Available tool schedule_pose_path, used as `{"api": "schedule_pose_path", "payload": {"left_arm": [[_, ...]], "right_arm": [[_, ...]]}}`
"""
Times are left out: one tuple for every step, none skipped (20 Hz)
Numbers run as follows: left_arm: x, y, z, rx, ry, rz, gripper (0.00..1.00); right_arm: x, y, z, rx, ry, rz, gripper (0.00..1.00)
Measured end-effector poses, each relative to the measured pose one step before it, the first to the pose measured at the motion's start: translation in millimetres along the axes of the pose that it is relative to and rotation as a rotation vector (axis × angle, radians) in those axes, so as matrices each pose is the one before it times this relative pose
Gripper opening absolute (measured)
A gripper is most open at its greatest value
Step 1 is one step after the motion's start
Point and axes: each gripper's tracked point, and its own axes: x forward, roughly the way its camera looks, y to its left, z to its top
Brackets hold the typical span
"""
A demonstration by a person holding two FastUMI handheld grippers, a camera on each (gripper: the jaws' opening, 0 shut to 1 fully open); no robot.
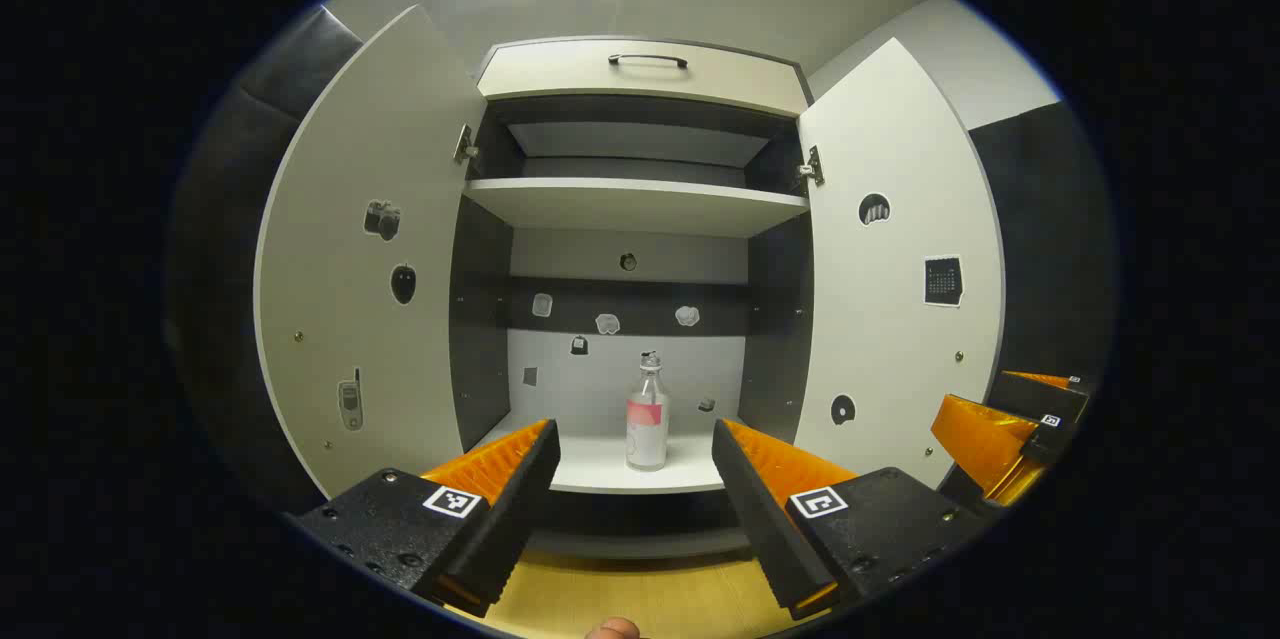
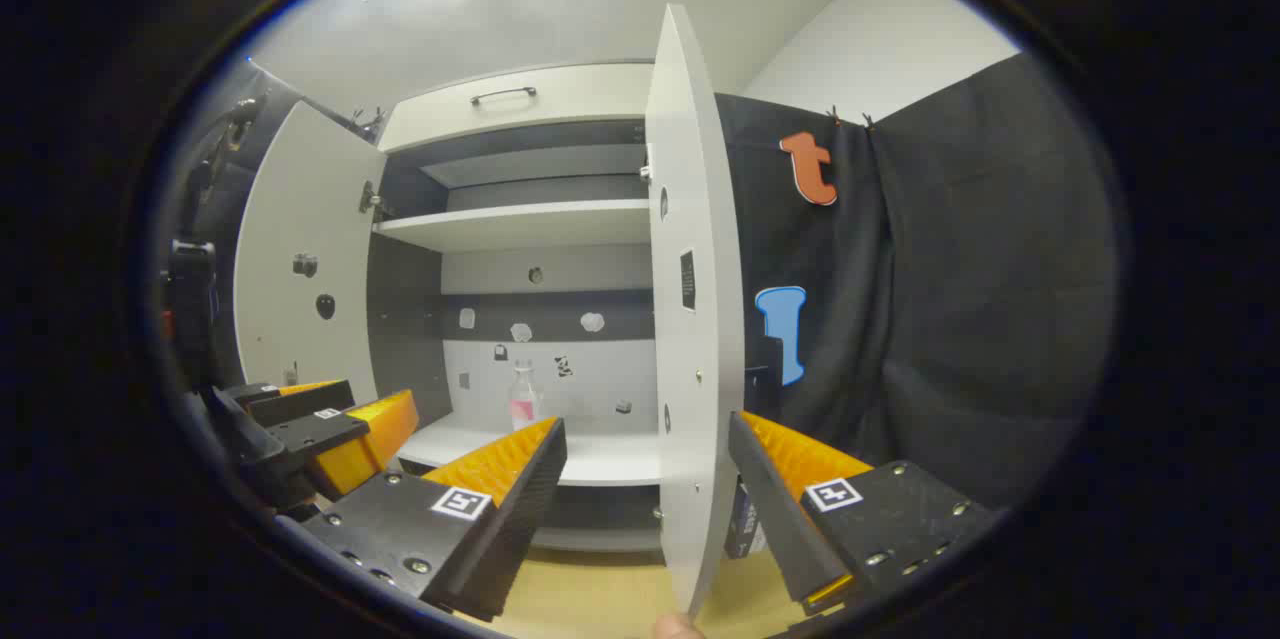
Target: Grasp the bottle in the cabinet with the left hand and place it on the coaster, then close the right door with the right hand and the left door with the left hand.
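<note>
Left gripper view, we record one bottle (image 1: 647, 416) upright on cabinet shelf (image 1: 600, 464), two doors open, wooden table (image 1: 640, 599) below, both grippers' jaws apart, empty.

The bottle (image 1: 647, 416) looks like clear glass, the cabinet doors (image 1: 370, 259) matt white board (hinges (image 1: 811, 165) shiny metal).

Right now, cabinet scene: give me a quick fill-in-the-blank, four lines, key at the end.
1. Both cabinet doors, left door and right door, stand ____.
2. The bottle stands upright on the cabinet's ____ shelf.
3. The left gripper is ____, with the bottle ahead between its fingers, untouched.
4. The right gripper has the edge of the ____ door between its open fingers.

Missing words: open; bottom; open; right
</note>
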Motion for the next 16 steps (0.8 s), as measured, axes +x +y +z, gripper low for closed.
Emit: {"api": "schedule_pose_path", "payload": {"left_arm": [[0.42, -0.97, 0.84, 0.00041, -0.00197, 0.00168, 0.96], [0.11, -0.21, -0.09, 0.00065, 0.00033, 0.00262, 0.96], [-0.06, -0.48, 0.67, -0.00071, -0.0015, 0.00126, 0.96], [0.35, -0.49, -0.26, -0.00146, 0.00175, 0.00154, 0.96], [-0.17, -0.62, 0.62, -0.00174, -0.00107, -0.00051, 0.96], [-0.18, -1.16, -0.78, -0.00027, 0.00139, 0.0001, 0.96], [-0.19, -0.63, 0.15, 0.0015, -0.00001, 0.00078, 0.96], [0.37, -1.0, 0.0, 0.00204, 0.00111, 0.0, 0.96], [-0.03, -0.74, -0.43, 0.00177, 0.0029, 0.00076, 0.96], [-0.23, -0.87, -1.23, 0.00056, 0.00258, -0.00099, 0.96], [-0.41, -1.42, 0.14, 0.00008, 0.00208, -0.00135, 0.96], [0.82, -1.24, -1.14, -0.00007, 0.00179, -0.00083, 0.96], [0.11, -0.69, -0.5, 0.00026, 0.00198, -0.00032, 0.96], [0.2, 0.16, -1.61, -0.00022, 0.00448, 0.00078, 0.96], [1.31, -0.31, -2.0, -0.00039, 0.00569, 0.00069, 0.96], [1.48, -0.21, -1.08, -0.00058, 0.00449, 0.00091, 0.96]], "right_arm": [[-0.6, -0.08, 0.85, -0.00279, -0.00172, 0.00125, 0.98], [-1.7, 0.15, 1.02, -0.00097, -0.00323, 0.00084, 0.98], [-0.9, 0.49, 1.71, -0.00036, -0.00364, 0.00154, 0.98], [-0.84, -0.83, 0.36, -0.0007, -0.00184, 0.00051, 0.98], [-0.93, -0.82, 1.53, -0.00094, -0.00266, -0.00026, 0.98], [-0.94, -0.36, -0.22, -0.00066, -0.00016, 0.00028, 0.98], [-0.95, 0.18, 0.07, 0.00011, 0.00017, 0.00129, 0.98], [0.36, -0.27, 0.01, 0.00025, 0.00056, -0.00059, 0.98], [-0.06, -0.69, 1.47, -0.00049, -0.00035, -0.00049, 0.98], [-0.18, -0.11, -0.65, -0.00156, 0.00008, -0.00006, 0.98], [-0.58, -0.58, 0.57, -0.0031, -0.00024, -0.0019, 0.98], [-0.72, -0.98, 0.83, -0.00241, -0.00109, -0.00232, 0.98], [-1.06, -0.98, 0.72, -0.00126, -0.00098, -0.00171, 0.98], [0.49, -0.47, 1.12, -0.00051, -0.00069, -0.00205, 0.98], [-1.62, -0.63, -0.52, 0.00019, -0.00049, -0.00136, 0.98], [-0.88, -0.34, 1.18, 0.00068, -0.00103, -0.00007, 0.98]]}}
